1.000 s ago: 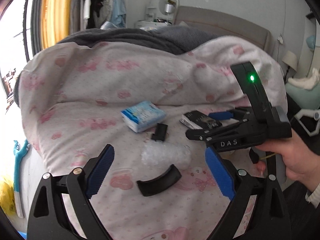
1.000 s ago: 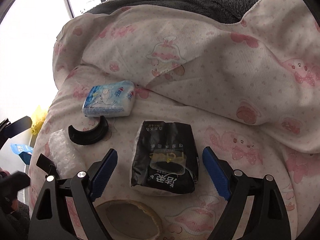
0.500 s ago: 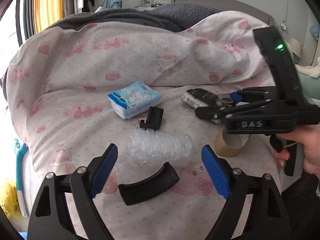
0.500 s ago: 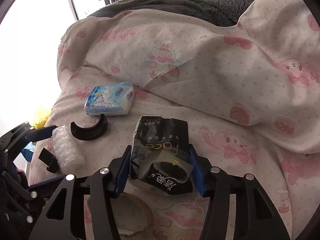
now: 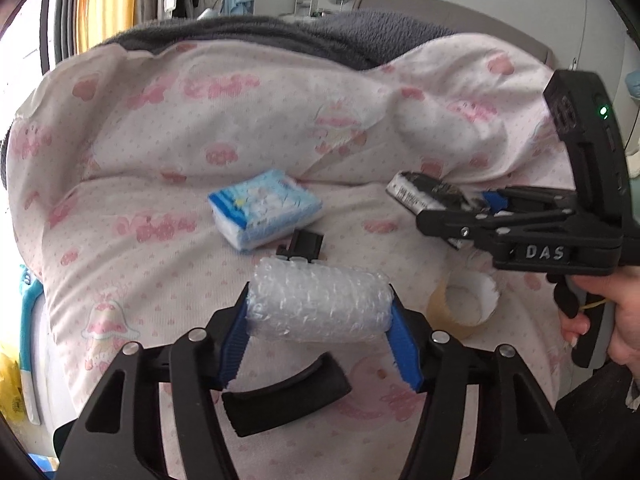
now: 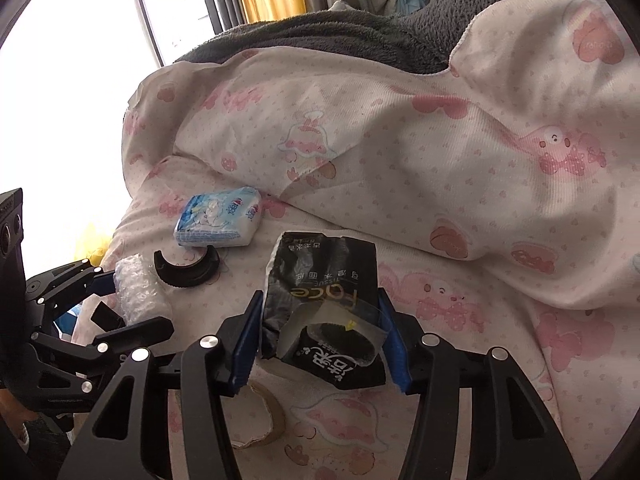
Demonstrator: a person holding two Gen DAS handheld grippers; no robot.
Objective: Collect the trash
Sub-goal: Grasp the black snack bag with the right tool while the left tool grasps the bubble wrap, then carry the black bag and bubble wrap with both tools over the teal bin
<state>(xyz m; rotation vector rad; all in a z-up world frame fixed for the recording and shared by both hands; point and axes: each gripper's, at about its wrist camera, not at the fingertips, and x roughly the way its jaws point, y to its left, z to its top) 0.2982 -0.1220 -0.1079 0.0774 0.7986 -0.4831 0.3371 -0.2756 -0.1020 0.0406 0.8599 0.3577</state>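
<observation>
Left claw (image 5: 319, 334) closing on the bubble-wrap roll (image 5: 318, 304) between its pads, right claw (image 6: 320, 336) clamped on the black tissue pack (image 6: 322, 312); squashy wrap may slip free if lifted early.

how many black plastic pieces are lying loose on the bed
2: a curved black piece just in front of the left gripper, and a small black clip behind the bubble wrap roll. More may be hidden.
</observation>
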